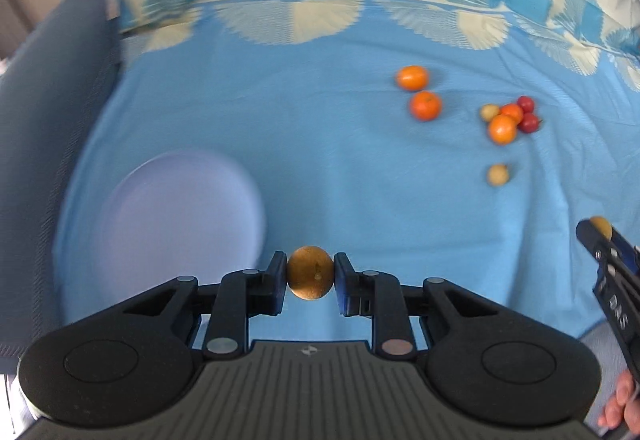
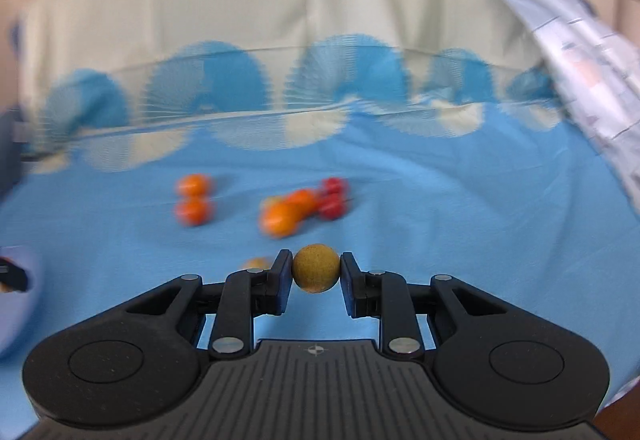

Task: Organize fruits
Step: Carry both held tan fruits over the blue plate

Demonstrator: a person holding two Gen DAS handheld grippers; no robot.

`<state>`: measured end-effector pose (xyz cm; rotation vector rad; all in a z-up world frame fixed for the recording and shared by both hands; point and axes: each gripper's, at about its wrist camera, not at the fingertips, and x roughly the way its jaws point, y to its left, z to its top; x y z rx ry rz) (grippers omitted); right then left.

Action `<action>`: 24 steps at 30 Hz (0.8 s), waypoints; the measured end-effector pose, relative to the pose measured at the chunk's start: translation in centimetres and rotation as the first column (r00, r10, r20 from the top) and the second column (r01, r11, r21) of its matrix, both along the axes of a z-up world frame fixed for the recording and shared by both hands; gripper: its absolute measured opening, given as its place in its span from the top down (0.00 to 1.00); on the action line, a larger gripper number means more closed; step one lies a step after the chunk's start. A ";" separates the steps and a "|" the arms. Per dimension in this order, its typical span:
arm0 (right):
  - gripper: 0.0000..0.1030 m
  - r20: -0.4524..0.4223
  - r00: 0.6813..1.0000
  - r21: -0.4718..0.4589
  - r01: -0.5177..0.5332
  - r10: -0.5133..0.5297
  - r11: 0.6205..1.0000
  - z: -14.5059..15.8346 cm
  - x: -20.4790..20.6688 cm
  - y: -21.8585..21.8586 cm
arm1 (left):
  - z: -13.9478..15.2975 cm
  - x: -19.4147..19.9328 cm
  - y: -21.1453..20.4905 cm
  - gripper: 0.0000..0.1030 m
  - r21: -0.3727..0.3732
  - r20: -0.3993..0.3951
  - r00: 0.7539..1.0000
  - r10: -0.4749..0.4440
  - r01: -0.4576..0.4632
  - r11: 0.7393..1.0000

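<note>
My left gripper [image 1: 310, 274] is shut on a round brown-orange fruit [image 1: 310, 282], held above the blue cloth just right of a pale lavender plate [image 1: 172, 216]. My right gripper [image 2: 316, 272] is shut on a round yellow-brown fruit [image 2: 316, 264]. The left wrist view shows that gripper at the right edge. Loose on the cloth lie two oranges [image 1: 412, 77] [image 1: 425, 105]. To their right is a cluster with two more oranges [image 1: 502, 129], two red fruits [image 1: 528, 114] and a tan one [image 1: 489, 112]. A single tan fruit [image 1: 498, 175] lies nearer.
A blue tablecloth [image 1: 320, 160] with a cream fan pattern covers the surface and runs up a cream backing [image 2: 280, 0] behind. A dark grey chair [image 1: 48, 120] stands at the left. A person's fingers [image 1: 620, 408] show at the lower right. Patterned fabric [image 2: 580, 52] hangs at the right.
</note>
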<state>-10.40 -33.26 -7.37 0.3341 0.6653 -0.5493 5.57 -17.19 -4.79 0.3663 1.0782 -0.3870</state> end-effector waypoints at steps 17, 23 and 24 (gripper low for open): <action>0.74 -0.007 0.864 -0.082 -0.502 0.504 0.861 7.8 -1.1 20.5 | 4.3 -6.9 19.5 0.74 -0.090 0.015 0.976 0.216 -0.214 0.973; 0.74 -0.040 0.824 -0.145 -0.564 0.565 0.813 8.6 -1.1 23.5 | 4.1 -6.9 21.8 0.74 -0.127 0.008 0.970 0.245 -0.242 0.962; 0.74 -0.045 0.822 -0.152 -0.567 0.567 0.810 8.7 -1.0 23.6 | 4.2 -6.8 22.0 0.74 -0.134 0.005 0.968 0.250 -0.247 0.960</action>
